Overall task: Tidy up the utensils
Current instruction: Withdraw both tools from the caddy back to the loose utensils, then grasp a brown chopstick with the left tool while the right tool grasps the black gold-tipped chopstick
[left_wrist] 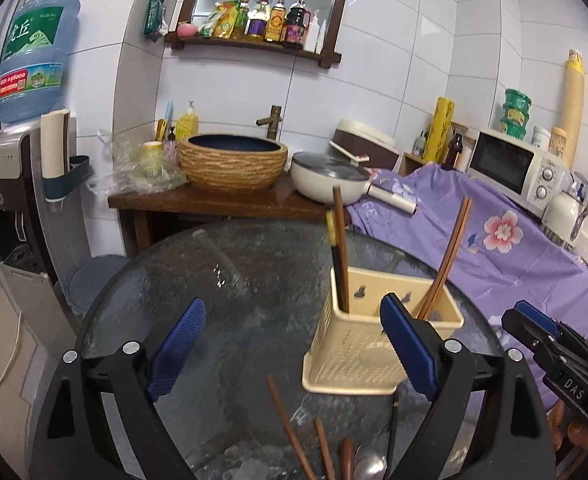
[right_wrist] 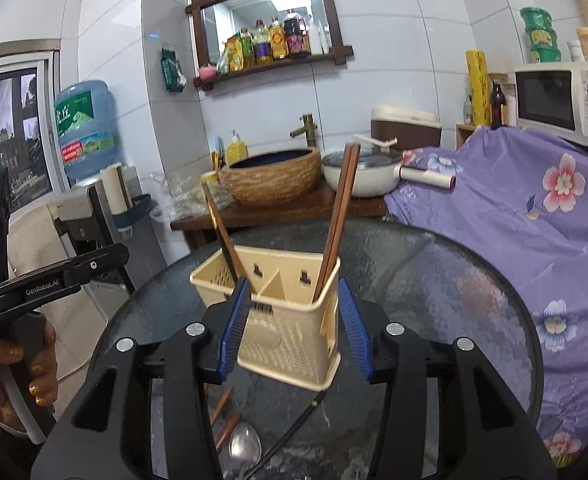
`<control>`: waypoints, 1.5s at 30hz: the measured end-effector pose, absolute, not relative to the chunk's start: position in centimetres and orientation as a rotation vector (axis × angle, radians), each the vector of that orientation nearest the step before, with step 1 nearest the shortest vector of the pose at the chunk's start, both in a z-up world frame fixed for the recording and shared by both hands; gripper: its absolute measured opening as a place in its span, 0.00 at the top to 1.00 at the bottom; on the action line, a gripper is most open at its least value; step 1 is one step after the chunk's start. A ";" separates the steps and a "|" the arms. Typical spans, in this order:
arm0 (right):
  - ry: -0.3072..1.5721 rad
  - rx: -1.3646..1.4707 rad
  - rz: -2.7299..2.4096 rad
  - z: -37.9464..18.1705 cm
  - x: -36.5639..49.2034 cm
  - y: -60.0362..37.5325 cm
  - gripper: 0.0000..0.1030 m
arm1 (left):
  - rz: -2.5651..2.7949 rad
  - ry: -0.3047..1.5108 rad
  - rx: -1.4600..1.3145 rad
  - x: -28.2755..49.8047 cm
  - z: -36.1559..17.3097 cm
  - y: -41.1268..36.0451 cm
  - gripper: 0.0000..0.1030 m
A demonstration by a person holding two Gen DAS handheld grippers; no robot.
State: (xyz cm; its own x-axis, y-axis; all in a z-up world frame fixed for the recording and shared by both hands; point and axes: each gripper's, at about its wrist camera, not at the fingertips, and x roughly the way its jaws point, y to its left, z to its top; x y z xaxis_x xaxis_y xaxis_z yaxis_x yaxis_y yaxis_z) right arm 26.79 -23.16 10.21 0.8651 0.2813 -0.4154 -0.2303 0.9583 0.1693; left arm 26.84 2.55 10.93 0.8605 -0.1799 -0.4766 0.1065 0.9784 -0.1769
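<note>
A cream plastic utensil holder (left_wrist: 358, 352) (right_wrist: 281, 320) with two compartments stands on the round glass table (left_wrist: 233, 300). Brown chopsticks lean in its left compartment (left_wrist: 340, 248) (right_wrist: 223, 236) and in its right compartment (left_wrist: 448, 256) (right_wrist: 340, 220). Loose chopsticks (left_wrist: 289, 428), a dark thin chopstick (right_wrist: 289, 428) and a metal spoon (left_wrist: 370, 466) (right_wrist: 245, 446) lie on the glass near me. My left gripper (left_wrist: 294, 348) is open and empty, left of the holder. My right gripper (right_wrist: 296, 328) is open, its blue fingers on either side of the holder's front, holding nothing.
A wooden stand (left_wrist: 221, 200) with a woven basin (left_wrist: 233, 162) and a white pan (left_wrist: 330, 178) is behind the table. A purple floral cloth (right_wrist: 534, 208) covers the counter at right, with a microwave (left_wrist: 510, 168). A water dispenser (left_wrist: 13, 168) stands at left.
</note>
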 end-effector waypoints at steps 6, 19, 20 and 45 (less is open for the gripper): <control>0.546 0.107 0.261 6.8 25.9 -22.8 0.55 | -0.141 0.576 -0.132 25.5 7.8 3.2 0.12; 0.714 0.094 0.301 0.5 24.9 -21.3 0.55 | -0.181 0.725 -0.106 24.7 2.0 2.2 0.27; 0.722 0.091 0.310 0.1 24.8 -21.2 0.55 | -0.186 0.735 -0.107 24.7 1.7 2.1 0.29; 0.909 0.102 0.193 -3.7 28.4 -20.7 0.67 | -0.253 0.921 -0.049 28.1 -3.0 -2.4 0.71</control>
State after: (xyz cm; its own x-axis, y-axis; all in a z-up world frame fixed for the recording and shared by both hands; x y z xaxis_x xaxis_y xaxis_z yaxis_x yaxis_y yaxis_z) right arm 28.44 -20.67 -3.73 0.5986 0.2093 -0.7732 -0.1229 0.9778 0.1695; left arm 28.07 -2.38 -2.97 0.5779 -0.2367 -0.7810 0.1952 0.9693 -0.1493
